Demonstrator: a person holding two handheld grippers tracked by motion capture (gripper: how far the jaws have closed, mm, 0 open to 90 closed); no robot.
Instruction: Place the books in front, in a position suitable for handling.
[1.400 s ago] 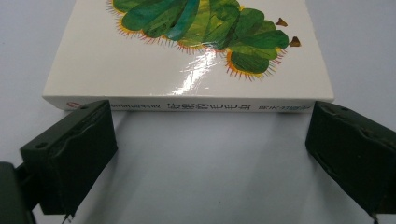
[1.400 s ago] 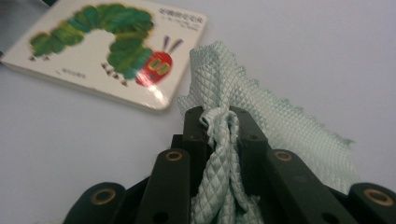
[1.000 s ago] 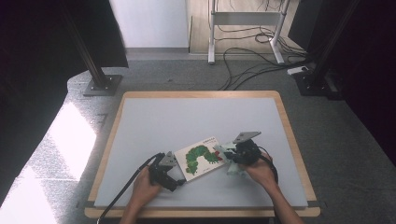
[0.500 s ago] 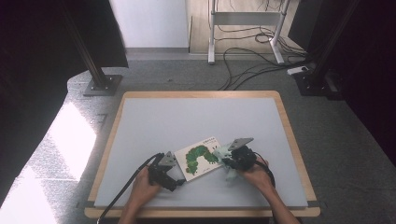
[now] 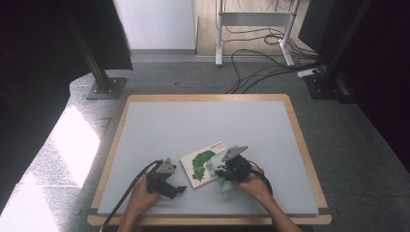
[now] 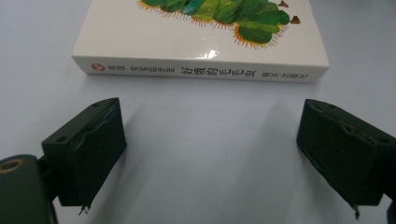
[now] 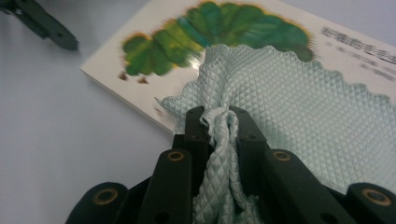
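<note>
A white picture book [image 5: 200,162] with a green caterpillar on its cover lies flat on the grey table [image 5: 203,121], near the front. My right gripper [image 5: 223,169] is shut on a bunched pale green quilted cloth [image 7: 289,107], which drapes over the book's cover [image 7: 154,51]. My left gripper [image 6: 219,154] rests low on the table just left of the book, facing its printed spine [image 6: 201,70]. Its jaws stand wide apart with nothing between them, and they have just been closing a little.
The grey mat has a wooden border [image 5: 309,159]. On the floor behind stand a black stand base [image 5: 104,87], a metal frame [image 5: 220,58] and loose cables [image 5: 261,63]. A second dark stand [image 5: 324,84] is at the back right.
My right gripper has moved left and nearer with the cloth, bringing it onto the book's cover. The left hand has stayed almost in place.
</note>
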